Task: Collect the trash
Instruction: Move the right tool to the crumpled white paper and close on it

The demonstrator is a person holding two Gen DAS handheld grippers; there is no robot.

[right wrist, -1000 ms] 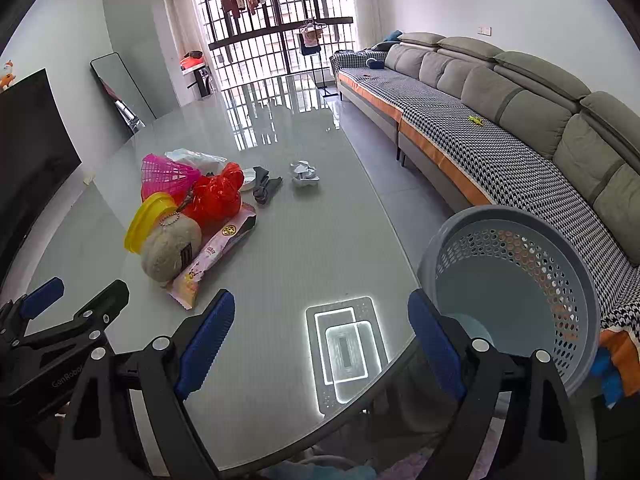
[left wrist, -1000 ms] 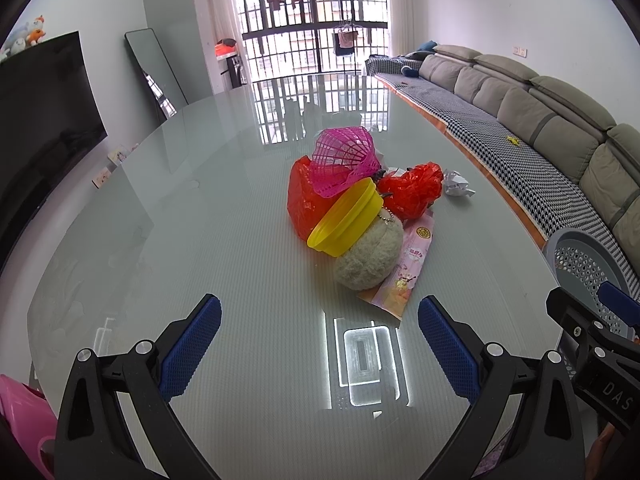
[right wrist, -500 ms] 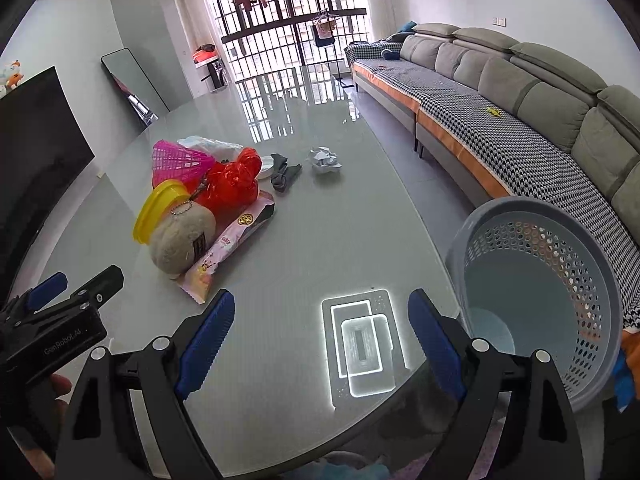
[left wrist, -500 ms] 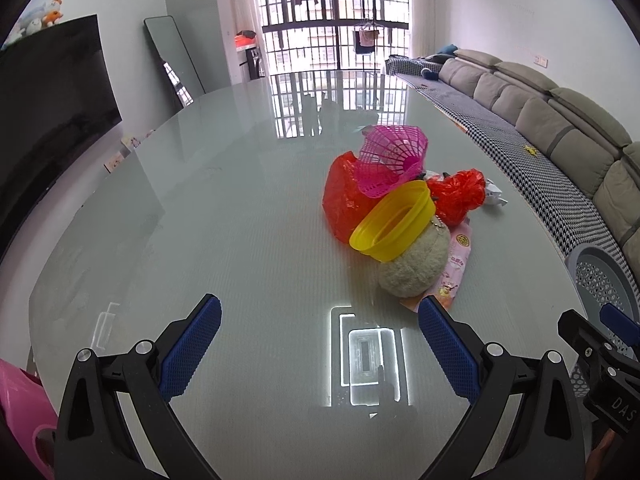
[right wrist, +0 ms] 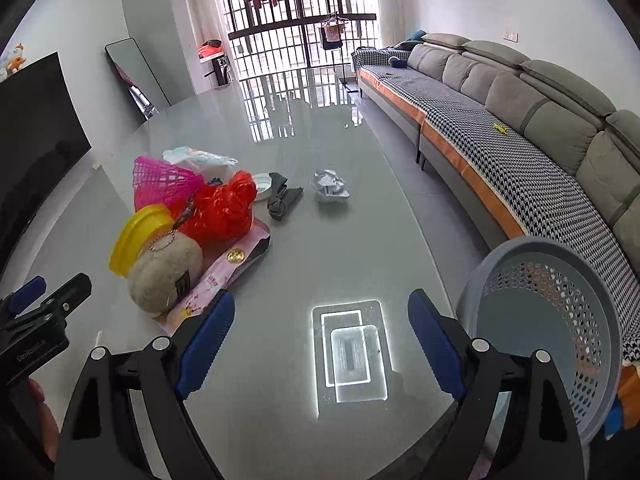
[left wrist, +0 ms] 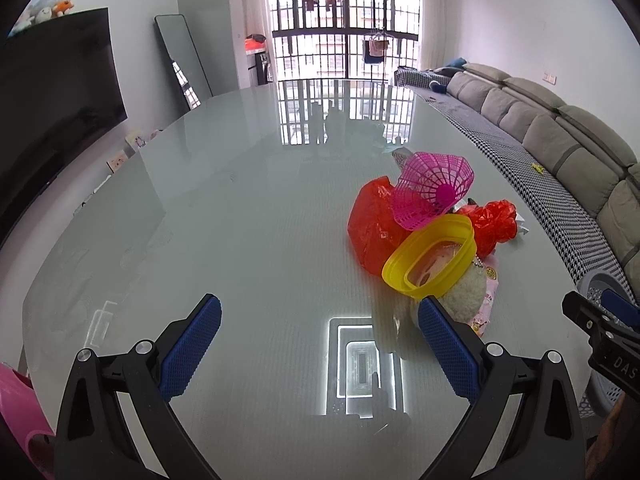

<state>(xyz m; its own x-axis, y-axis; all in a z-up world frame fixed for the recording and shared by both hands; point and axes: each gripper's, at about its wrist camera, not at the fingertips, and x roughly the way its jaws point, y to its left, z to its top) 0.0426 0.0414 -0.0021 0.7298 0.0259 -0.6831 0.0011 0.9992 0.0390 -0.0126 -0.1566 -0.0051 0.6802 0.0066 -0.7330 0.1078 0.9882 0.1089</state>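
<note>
A heap of items lies on the glass table (left wrist: 240, 240): a red plastic bag (left wrist: 370, 224), a pink mesh basket (left wrist: 432, 192), a yellow bowl (left wrist: 430, 258), a beige plush ball (right wrist: 164, 274), a pink wrapper (right wrist: 224, 276), a crumpled red bag (right wrist: 224, 210). Beyond lie a dark rag (right wrist: 282, 198) and crumpled white paper (right wrist: 330, 186). My left gripper (left wrist: 318, 340) is open and empty, left of the heap. My right gripper (right wrist: 320, 340) is open and empty, near the table's front edge. A grey perforated bin (right wrist: 552, 320) stands right of the table.
A long grey sofa (right wrist: 540, 120) with a checked cover runs along the right wall. A dark TV (left wrist: 52, 100) and a leaning mirror (left wrist: 184, 60) stand at the left. A pink object (left wrist: 20, 412) sits at the lower left by the table edge.
The left gripper has swung left, so the heap now sits further right in its view. The right gripper has moved closer to the heap. Both stay open.
</note>
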